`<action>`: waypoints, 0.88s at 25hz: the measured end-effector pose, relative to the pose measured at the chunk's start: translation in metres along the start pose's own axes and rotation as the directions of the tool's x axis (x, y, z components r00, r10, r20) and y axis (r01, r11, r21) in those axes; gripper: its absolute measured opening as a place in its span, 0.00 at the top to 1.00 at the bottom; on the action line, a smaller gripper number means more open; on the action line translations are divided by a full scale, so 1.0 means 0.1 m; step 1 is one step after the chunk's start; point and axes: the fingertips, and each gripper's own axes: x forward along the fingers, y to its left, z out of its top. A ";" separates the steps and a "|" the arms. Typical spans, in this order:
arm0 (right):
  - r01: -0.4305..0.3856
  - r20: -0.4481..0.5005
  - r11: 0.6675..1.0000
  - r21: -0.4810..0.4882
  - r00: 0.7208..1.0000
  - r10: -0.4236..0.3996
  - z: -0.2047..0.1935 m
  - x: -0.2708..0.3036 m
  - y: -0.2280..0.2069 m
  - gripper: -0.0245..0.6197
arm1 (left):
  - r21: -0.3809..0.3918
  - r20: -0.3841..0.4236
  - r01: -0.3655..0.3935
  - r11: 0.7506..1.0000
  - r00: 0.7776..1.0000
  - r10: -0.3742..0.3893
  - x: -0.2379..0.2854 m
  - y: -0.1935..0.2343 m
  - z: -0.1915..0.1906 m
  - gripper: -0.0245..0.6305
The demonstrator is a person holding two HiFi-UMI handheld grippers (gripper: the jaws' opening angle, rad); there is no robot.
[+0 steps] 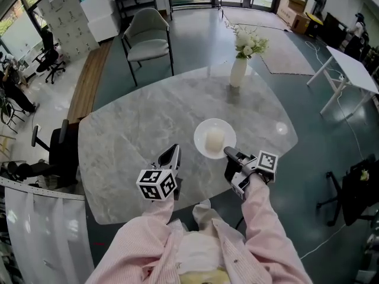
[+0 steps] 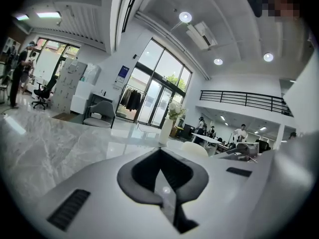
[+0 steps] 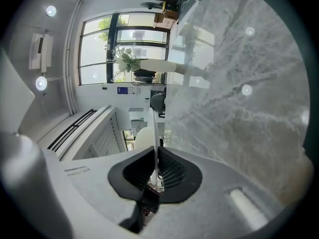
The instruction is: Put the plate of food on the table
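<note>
The left gripper (image 1: 172,151) is closed on nothing, low over the marble table (image 1: 136,123). To its right, over the table's near part, is the one white plate (image 1: 204,132) with one pale round piece of food (image 1: 214,139), its rim pinched in the narrow jaws of the right gripper (image 1: 228,153). The plate is stiff, glazed and probably slippery and breakable, so it wants a level hold by the rim; one flower vase (image 1: 238,71) stands beyond.

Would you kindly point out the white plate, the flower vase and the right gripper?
white plate (image 1: 202,132): head view, bare left part of its surface.
flower vase (image 1: 237,73): head view, white body.
right gripper (image 1: 227,152): head view, fingertips at the plate's rim.
</note>
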 end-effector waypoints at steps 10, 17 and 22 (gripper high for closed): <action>0.071 -0.084 0.997 -0.036 0.994 -0.074 0.49 0.48 -0.34 0.93 | -0.083 -0.077 -0.087 0.993 0.994 0.080 0.48 0.17 -0.33 0.98; 0.134 -0.093 0.991 -0.004 0.987 -0.134 0.63 0.73 -0.66 0.93 | -0.128 -0.147 -0.121 0.984 0.984 0.101 0.72 0.37 -0.58 0.98; 0.163 -0.091 0.986 0.020 0.983 -0.161 0.68 0.88 -0.87 0.93 | -0.152 -0.188 -0.131 0.980 0.977 0.101 0.88 0.48 -0.74 0.98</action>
